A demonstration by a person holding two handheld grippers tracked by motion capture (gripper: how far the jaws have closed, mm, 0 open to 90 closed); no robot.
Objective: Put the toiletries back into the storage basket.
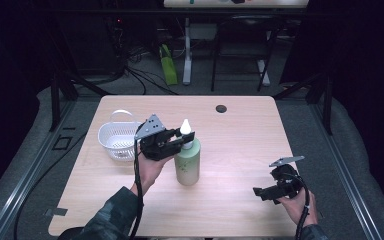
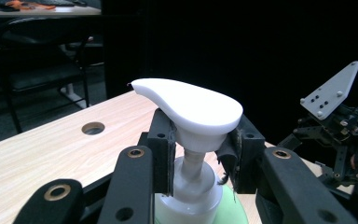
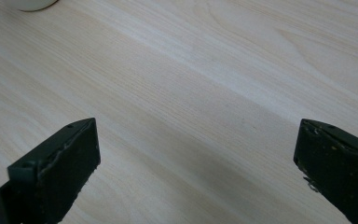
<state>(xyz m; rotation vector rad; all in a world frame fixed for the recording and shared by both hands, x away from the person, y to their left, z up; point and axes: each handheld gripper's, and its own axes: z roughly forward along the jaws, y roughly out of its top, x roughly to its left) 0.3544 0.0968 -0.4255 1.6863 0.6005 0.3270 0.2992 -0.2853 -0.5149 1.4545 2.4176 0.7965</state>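
Left claw (image 2: 200, 154) clamped on the neck of the pump bottle (image 1: 187, 162), just under its white pump head (image 2: 189, 105); bottle stands upright mid-table (image 1: 240, 130), just right of the white basket (image 1: 117, 140). Right claw (image 3: 196, 163) has its jaws wide apart, holding nothing (low over bare wood near the table's right front edge).

Light wood-grain table (image 1: 240, 150), rounded corners, round grommet hole (image 1: 221, 108) near far edge at 12 o'clock. White mesh basket (image 1: 118, 137) with handle sits at about 9 o'clock. Pale green pump bottle (image 1: 187, 161) stands upright near centre, just beside basket at its 4 o'clock. Grain also shows in right gripper view.
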